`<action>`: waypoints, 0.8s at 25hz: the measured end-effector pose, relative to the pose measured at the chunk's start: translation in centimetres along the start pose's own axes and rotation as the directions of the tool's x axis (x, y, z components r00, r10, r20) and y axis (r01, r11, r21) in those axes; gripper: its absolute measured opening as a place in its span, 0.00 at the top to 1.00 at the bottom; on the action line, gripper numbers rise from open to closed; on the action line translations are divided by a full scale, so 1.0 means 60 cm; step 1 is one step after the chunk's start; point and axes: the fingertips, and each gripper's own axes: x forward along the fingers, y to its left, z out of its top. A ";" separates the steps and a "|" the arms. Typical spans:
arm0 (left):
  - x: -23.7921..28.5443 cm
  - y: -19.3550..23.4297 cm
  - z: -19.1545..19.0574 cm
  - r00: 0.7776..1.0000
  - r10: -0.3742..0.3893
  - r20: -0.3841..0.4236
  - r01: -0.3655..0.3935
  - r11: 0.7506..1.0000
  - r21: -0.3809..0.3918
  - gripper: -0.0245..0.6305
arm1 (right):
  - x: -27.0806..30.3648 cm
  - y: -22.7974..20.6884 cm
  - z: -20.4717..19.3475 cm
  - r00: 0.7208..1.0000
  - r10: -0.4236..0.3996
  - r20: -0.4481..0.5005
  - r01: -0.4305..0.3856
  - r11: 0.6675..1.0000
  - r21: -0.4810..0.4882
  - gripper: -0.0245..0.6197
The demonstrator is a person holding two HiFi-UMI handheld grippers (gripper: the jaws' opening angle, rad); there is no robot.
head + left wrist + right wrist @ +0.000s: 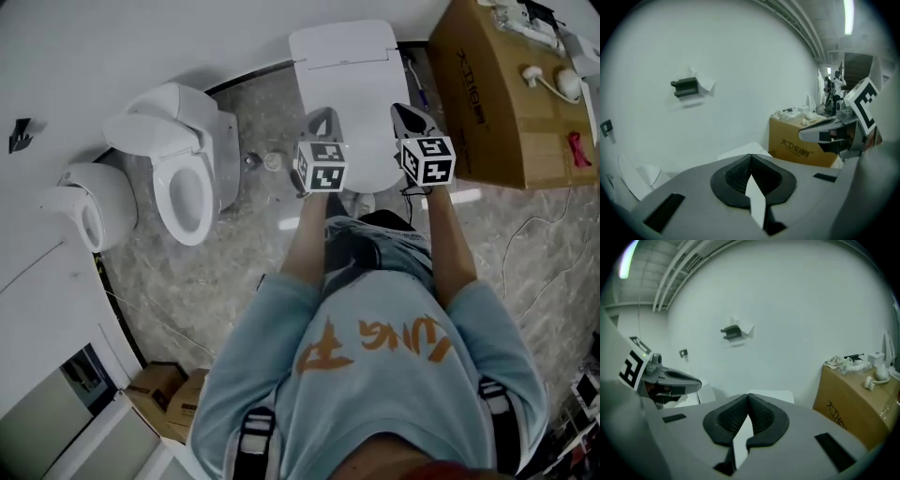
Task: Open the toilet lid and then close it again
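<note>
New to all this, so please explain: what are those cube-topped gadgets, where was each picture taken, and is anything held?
No robot: a person holds a two-jaw tool in each hand. One camera on the person's head looks down at the left gripper, the right gripper and a white toilet, its lid down. The other two cameras ride on the grippers, looking along their jaws. Both pairs of jaws are shut, holding nothing. A cardboard box stands at the right, another toilet at the left.
</note>
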 end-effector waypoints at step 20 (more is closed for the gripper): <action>-0.210 0.174 0.427 0.809 0.266 0.525 -0.207 0.964 -0.169 0.92 | -0.112 0.040 0.520 0.853 0.032 0.520 0.005 0.998 -0.070 0.94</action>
